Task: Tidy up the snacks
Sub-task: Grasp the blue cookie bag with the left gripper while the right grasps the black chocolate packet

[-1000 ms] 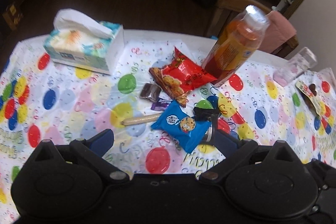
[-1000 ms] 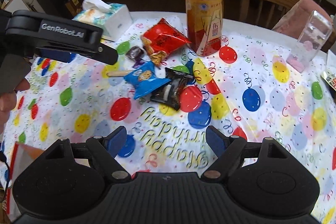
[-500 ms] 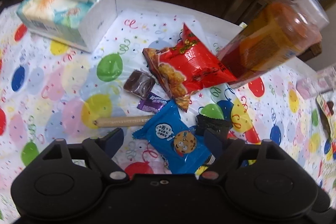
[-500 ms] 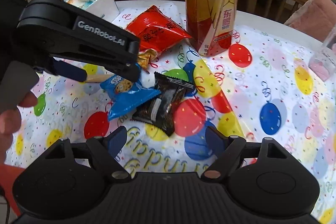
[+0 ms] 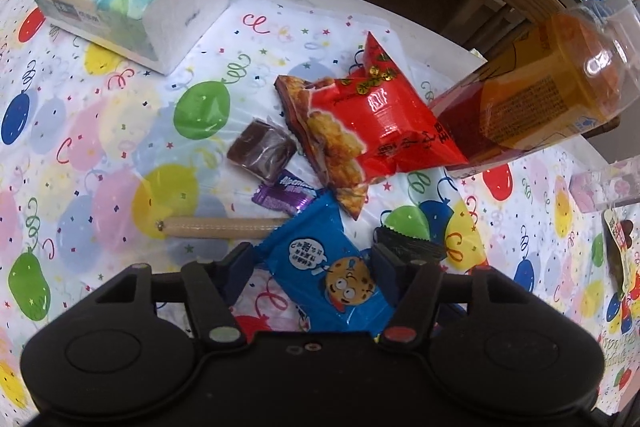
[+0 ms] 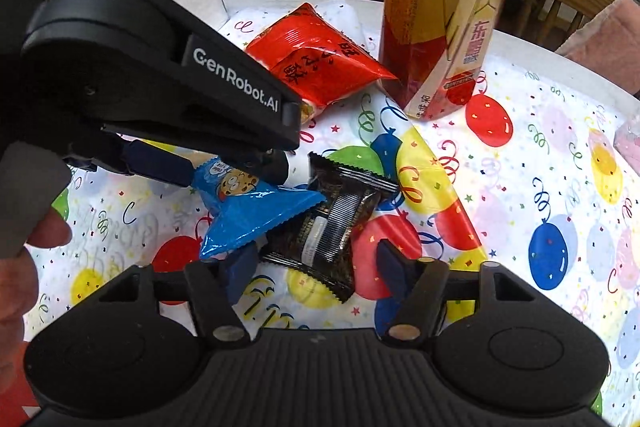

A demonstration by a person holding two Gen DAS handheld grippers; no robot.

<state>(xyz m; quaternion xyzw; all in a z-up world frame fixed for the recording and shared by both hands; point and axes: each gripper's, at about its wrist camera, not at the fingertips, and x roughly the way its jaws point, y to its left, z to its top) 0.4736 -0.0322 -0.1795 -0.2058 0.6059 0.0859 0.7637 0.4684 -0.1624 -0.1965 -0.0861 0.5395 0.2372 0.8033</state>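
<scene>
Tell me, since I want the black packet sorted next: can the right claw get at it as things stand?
Probably yes. The right claw is open with the black packet lying flat between its fingers. The blue cookie packet overlaps one edge and the left claw is close beside it, so it may snag.

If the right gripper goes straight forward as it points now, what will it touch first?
Most likely the black snack packet, which lies between the open right gripper fingers. The blue cookie packet overlaps its left edge and could touch the left finger.
</scene>
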